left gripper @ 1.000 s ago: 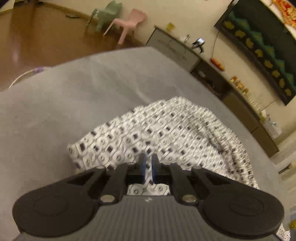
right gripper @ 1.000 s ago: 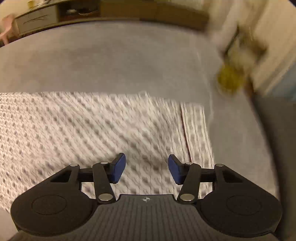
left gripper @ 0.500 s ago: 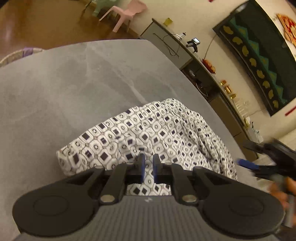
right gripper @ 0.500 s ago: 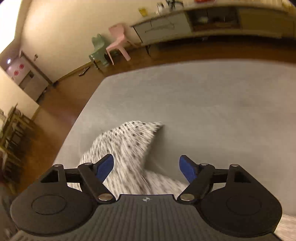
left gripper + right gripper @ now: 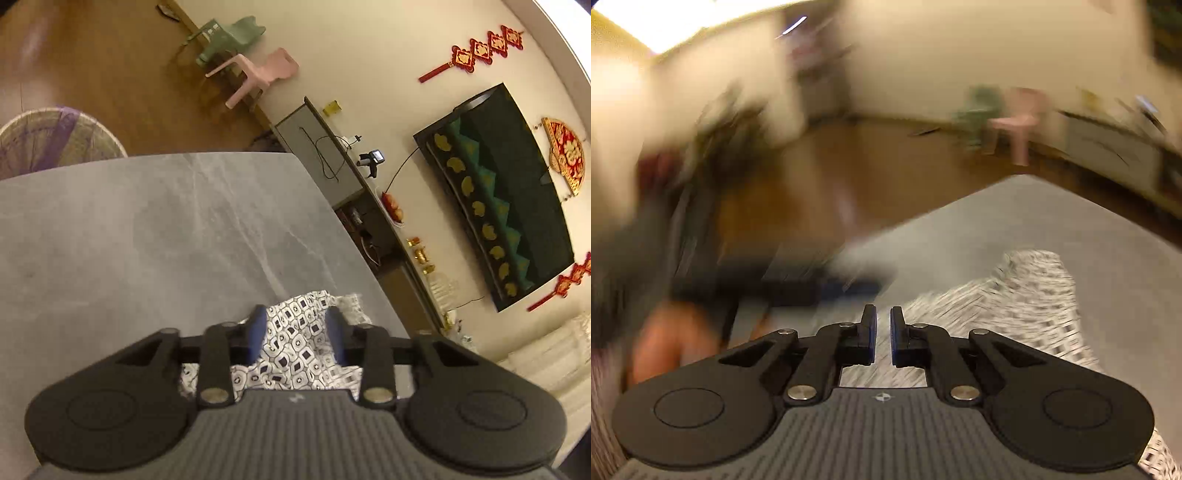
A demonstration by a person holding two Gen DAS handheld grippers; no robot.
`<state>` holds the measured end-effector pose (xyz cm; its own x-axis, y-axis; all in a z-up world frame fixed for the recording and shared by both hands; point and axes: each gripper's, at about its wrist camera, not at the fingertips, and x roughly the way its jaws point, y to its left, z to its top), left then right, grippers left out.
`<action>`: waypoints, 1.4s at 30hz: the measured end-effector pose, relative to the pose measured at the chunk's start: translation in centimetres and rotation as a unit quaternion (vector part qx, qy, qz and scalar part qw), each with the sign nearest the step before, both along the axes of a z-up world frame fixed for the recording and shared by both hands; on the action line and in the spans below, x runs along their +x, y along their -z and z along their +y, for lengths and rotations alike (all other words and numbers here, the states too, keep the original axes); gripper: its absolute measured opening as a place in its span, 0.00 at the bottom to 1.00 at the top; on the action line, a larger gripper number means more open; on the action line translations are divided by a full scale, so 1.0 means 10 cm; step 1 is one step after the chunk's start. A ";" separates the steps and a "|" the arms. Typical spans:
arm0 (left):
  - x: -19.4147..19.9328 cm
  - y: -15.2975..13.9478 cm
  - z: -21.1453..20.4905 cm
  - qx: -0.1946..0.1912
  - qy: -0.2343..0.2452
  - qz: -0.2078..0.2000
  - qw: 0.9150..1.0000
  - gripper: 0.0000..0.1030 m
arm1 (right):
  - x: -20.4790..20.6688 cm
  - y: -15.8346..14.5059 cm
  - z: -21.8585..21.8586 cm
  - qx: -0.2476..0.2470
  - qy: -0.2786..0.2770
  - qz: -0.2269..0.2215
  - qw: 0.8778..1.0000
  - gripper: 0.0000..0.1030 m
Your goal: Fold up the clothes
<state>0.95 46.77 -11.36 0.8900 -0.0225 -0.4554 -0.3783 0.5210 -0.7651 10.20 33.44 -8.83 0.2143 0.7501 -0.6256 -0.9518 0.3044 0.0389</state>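
- Left wrist view: I am holding my left tongs (image 5: pixel 296 338) spread apart above the patterned garment (image 5: pixel 295 354), gripping nothing. The garment is lying bunched on the grey worktop (image 5: pixel 147 251) near its right edge. I am judging that the cloth could be slipping off that edge if I drag it further right. Its visible part is running away from me toward a ragged tip; the full long axis is hidden under the rig.
- Right wrist view: My right tongs (image 5: pixel 882 332) are nearly pressed together; whether they are pinching cloth I cannot tell through the blur. The garment (image 5: pixel 1015 295) is stretching up and rightward across the worktop (image 5: pixel 1071 214). I am risking a crooked fold if they are holding only one layer.
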 end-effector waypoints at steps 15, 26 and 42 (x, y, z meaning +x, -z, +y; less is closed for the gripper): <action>1.40 -0.08 -0.54 0.180 0.111 0.123 0.970 0.64 | -0.06 0.51 -1.01 -0.012 0.186 -0.005 0.983 0.67; 1.12 -0.40 -0.48 0.129 0.109 0.038 0.985 0.04 | -0.55 0.64 -1.30 -0.033 0.171 -0.004 0.985 0.67; 0.01 -0.35 -0.37 0.108 0.089 0.105 0.985 0.04 | -1.06 0.24 -1.67 -0.106 0.146 -0.143 0.973 0.68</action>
